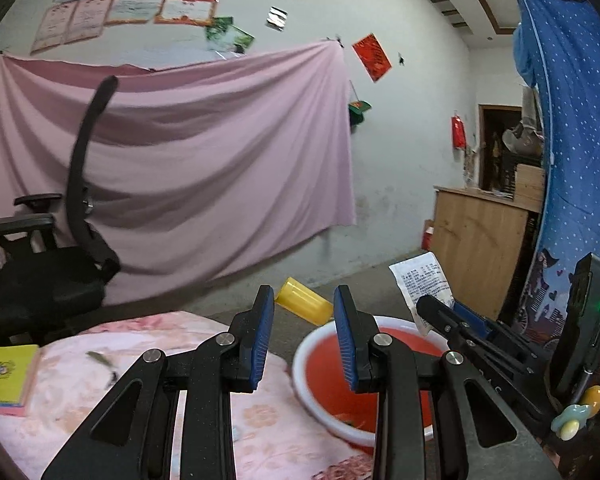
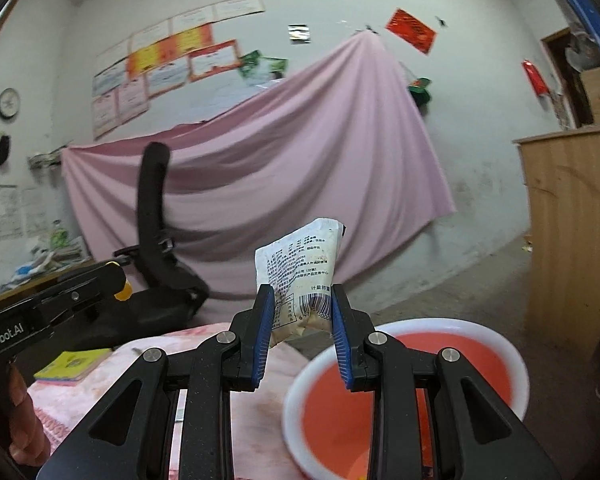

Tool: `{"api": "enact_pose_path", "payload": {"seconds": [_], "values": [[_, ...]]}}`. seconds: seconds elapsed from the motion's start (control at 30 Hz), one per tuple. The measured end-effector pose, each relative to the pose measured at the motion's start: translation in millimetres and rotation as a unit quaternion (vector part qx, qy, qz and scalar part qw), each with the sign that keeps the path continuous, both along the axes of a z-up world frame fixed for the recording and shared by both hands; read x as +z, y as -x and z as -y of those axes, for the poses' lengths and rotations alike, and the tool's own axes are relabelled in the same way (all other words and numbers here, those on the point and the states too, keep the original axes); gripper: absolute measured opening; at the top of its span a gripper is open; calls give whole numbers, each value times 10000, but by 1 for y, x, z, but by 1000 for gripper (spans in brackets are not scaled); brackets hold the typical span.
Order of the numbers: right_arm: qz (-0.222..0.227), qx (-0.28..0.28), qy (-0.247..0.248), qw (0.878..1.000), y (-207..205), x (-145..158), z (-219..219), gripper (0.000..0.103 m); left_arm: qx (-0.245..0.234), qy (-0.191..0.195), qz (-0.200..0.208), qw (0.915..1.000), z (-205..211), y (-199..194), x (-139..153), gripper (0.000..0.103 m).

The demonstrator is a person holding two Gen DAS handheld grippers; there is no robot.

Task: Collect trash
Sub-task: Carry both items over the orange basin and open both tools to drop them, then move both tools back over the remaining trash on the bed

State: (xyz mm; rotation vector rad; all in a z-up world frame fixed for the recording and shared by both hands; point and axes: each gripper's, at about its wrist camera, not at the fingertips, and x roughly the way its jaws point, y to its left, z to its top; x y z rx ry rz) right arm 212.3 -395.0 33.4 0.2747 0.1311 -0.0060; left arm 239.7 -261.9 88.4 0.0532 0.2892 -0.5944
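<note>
The right gripper (image 2: 302,312) has its blue pads closed on the lower part of a crumpled white packet (image 2: 300,268), which stands up out of the narrow gap between them. The packet carries small black print in Chinese characters and a barcode near its bottom edge; the digits under the bars are partly hidden and cannot be read whole. Below and to the right of it sits a basin (image 2: 296,392), white-rimmed and red inside, on the near right.

In the left wrist view the left gripper (image 1: 302,312) holds a yellow cup (image 1: 304,300) lying on its side between its blue pads, the jaws only slightly apart. The same basin (image 1: 300,360) lies just under its right finger, and the packet (image 1: 420,284) shows on the right, above the basin's far rim.

The left tool's body, seen from the right camera, bears white lettering that reads in part "enRobot.AI". A yellow notebook (image 2: 74,364) rests on the floral cloth (image 1: 260,420) at near left; its cover print is too small to read.
</note>
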Motion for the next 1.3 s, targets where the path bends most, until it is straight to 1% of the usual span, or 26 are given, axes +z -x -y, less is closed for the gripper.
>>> {"api": "enact_pose_path", "payload": {"seconds": [0.13, 0.2, 0.37, 0.7, 0.77, 0.8, 0.83, 0.9, 0.93, 0.97, 1.03, 1.17, 1.3], "values": [[-126, -197, -100, 9997, 1, -6, 16, 26, -166, -165, -163, 9996, 20, -6, -8, 26], [-271, -261, -149, 9992, -3, -9, 23, 26, -200, -293, -266, 9990, 31, -11, -11, 26], [-629, -394, -304, 9968, -11, -17, 35, 28, -340, -409, -567, 9970, 50, -19, -21, 26], [-1037, -455, -424, 9927, -19, -26, 46, 30, -432, -379, -1184, 9913, 58, -37, -29, 27], [-1112, -466, -427, 9918, -20, -27, 46, 30, -416, -360, -1270, 9904, 57, -40, -28, 29], [-1139, -461, -432, 9915, -21, -27, 46, 31, -393, -352, -1328, 9897, 57, -41, -28, 32], [-1161, -466, -434, 9912, -22, -28, 47, 34, -387, -336, -1364, 9893, 56, -42, -28, 36], [-1231, -526, -409, 9902, -23, -29, 47, 36, -398, -273, -1427, 9886, 55, -44, -26, 37], [-1276, -554, -387, 9895, -24, -29, 47, 38, -392, -262, -1447, 9884, 54, -45, -26, 37], [-1316, -580, -368, 9889, -24, -30, 47, 43, -375, -268, -1461, 9882, 54, -45, -25, 38], [-1388, -642, -344, 9876, -25, -32, 48, 47, -329, -269, -1475, 9882, 52, -45, -24, 41], [-1439, -641, -366, 9868, -27, -33, 50, 50, -153, -192, -1471, 9888, 40, -45, -24, 47], [-1355, -600, -300, 9885, -26, -30, 45, 51, 74, -96, -1438, 9895, 24, -43, -24, 54]]}}
